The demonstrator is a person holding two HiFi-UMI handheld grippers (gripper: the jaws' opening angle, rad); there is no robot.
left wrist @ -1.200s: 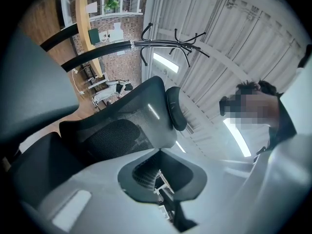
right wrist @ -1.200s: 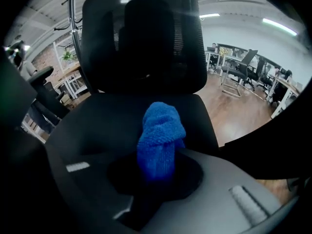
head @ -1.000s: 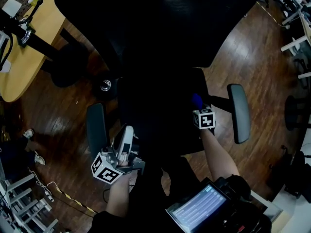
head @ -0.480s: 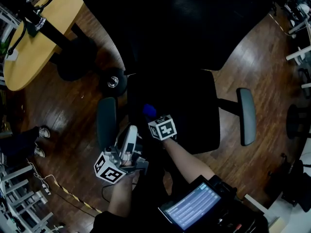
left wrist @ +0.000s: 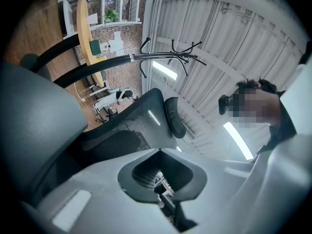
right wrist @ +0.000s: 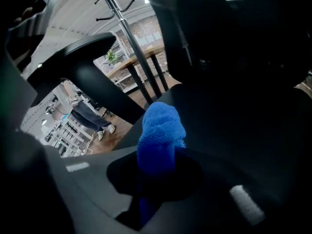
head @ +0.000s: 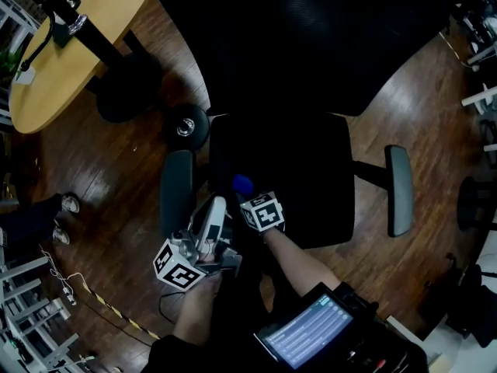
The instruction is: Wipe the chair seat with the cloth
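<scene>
The black chair seat [head: 299, 173] fills the middle of the head view, with the backrest [head: 311, 37] above it. My right gripper [head: 246, 193] is shut on a blue cloth [head: 242, 183], which presses on the seat's front left part. In the right gripper view the bunched cloth [right wrist: 160, 130] sticks out past the jaws of the right gripper [right wrist: 157, 167] onto the dark seat [right wrist: 243, 130]. My left gripper [head: 218, 205] hangs beside the left armrest [head: 176, 193], off the seat. It points upward and the left gripper [left wrist: 161, 153] is shut on nothing.
The right armrest [head: 400, 189] is a grey pad. A round wooden table [head: 70, 61] stands at the far left and a chair caster [head: 186, 128] sits near it. A lit tablet [head: 311, 334] is at my waist. A bystander's shoes [head: 66, 206] show at left.
My right gripper carried the cloth from the seat's right front across to its left front, then nearly stopped. The left gripper stayed by the left armrest.
</scene>
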